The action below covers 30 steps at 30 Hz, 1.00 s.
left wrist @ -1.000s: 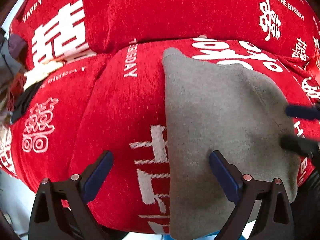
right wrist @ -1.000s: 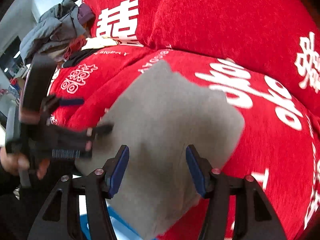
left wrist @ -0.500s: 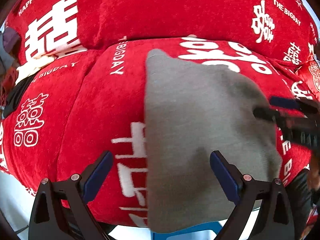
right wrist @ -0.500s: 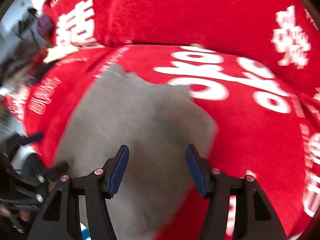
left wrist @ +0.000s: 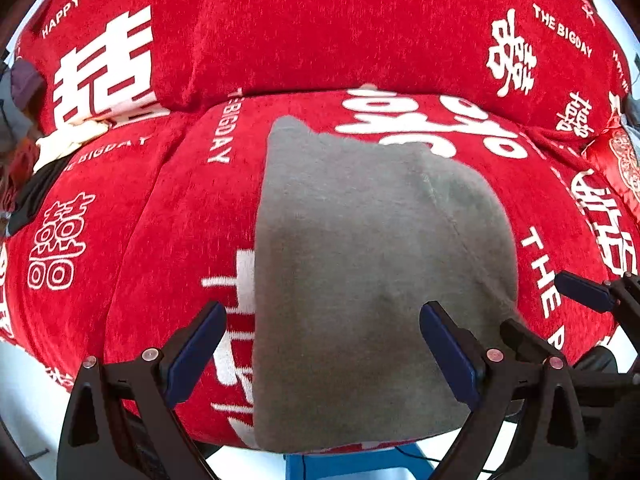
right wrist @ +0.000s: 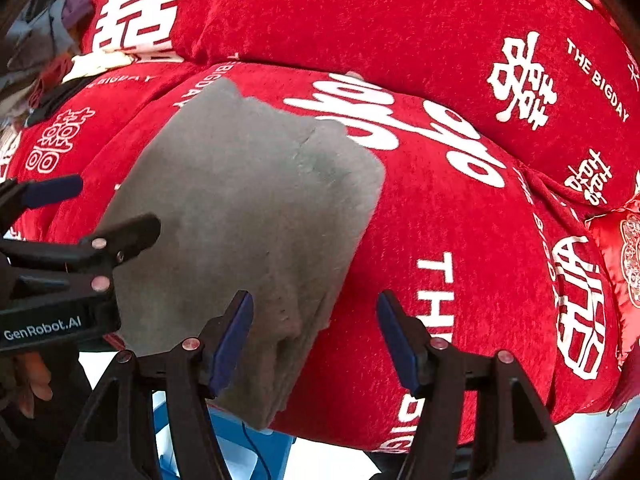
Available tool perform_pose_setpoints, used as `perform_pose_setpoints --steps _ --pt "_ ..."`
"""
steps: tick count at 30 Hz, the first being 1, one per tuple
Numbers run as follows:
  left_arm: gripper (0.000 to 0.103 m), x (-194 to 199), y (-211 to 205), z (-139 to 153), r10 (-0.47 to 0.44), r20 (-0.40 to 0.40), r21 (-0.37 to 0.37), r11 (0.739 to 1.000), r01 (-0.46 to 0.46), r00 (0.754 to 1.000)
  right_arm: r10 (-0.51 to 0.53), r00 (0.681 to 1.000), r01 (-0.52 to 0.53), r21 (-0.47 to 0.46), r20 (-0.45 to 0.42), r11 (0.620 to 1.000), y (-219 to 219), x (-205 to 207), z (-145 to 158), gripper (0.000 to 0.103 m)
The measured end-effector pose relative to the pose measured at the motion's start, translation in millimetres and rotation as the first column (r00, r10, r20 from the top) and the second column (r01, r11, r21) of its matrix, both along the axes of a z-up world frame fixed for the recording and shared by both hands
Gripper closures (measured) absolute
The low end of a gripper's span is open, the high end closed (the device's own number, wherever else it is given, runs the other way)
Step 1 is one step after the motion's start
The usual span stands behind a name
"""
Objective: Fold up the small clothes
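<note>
A soft grey knitted garment (left wrist: 360, 280), folded into a thick rectangular pad, lies on the near edge of a red plush sofa seat cushion printed with white lettering (left wrist: 168, 216), its near end drooping over the cushion's front. The left hand-held gripper (left wrist: 320, 352) hovers above the garment's near left part with its jaws wide apart and nothing between them. The right hand-held gripper (right wrist: 316, 336) hangs over the garment's near right corner, jaws likewise spread and pressing on nothing; that stacked corner sits just inside its left pad.

The cloth looks light, limp and thick, with a matte nap that should not slip between rubber pads. Being floppy, it would sag and unfold if lifted by one point, so it is best taken at two corners of the same edge, pinching all stacked layers together. The layered edge at the near right, where the fold lines show, seems the surest place to bite.
</note>
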<state>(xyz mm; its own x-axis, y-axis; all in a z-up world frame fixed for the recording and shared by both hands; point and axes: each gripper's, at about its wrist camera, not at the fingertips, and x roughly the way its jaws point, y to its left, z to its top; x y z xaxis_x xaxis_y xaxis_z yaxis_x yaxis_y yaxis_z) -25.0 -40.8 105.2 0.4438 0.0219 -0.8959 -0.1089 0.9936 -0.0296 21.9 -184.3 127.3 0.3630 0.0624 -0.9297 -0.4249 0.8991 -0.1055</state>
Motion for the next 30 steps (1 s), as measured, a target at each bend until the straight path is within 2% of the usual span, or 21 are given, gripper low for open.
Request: perform_pose_setpoints --steps 3,7,11,14,18,23,27,30 --pt "0.005 0 -2 -6 -0.014 -0.039 -0.016 1.000 0.013 0.999 0.005 1.000 -0.005 0.001 -0.007 1.000 3 -3 -3 0.035" --pt "0.005 -3 -7 -5 -0.003 -0.027 0.038 0.999 0.004 1.000 0.006 1.000 -0.006 0.003 0.009 1.000 3 -7 -2 0.035" --pt "0.005 -6 -9 -3 -0.012 -0.029 0.019 1.000 0.013 1.000 0.007 1.000 -0.007 0.015 0.012 1.000 2 -9 0 0.035" --pt "0.005 -5 -13 -6 -0.015 -0.060 0.031 0.999 0.017 0.998 0.009 1.000 -0.009 0.021 0.014 1.000 1 -9 0 0.035" --pt "0.005 -5 -11 -11 -0.015 -0.090 0.007 1.000 0.015 0.996 0.019 1.000 -0.019 0.026 0.008 0.999 3 -11 -1 0.035" --pt "0.005 -11 -10 -11 0.019 -0.080 0.016 1.000 -0.018 0.997 0.029 1.000 -0.029 0.030 0.010 0.999 4 -14 -1 0.035" --pt "0.005 -16 -7 -10 0.067 -0.070 0.070 0.996 -0.062 0.995 0.027 1.000 -0.027 0.035 0.002 0.999 3 -14 -2 0.035" --pt "0.005 -15 -4 -11 0.069 -0.086 0.063 0.996 -0.063 0.994 0.032 0.999 -0.032 0.032 0.003 0.999 4 -15 -2 0.035"
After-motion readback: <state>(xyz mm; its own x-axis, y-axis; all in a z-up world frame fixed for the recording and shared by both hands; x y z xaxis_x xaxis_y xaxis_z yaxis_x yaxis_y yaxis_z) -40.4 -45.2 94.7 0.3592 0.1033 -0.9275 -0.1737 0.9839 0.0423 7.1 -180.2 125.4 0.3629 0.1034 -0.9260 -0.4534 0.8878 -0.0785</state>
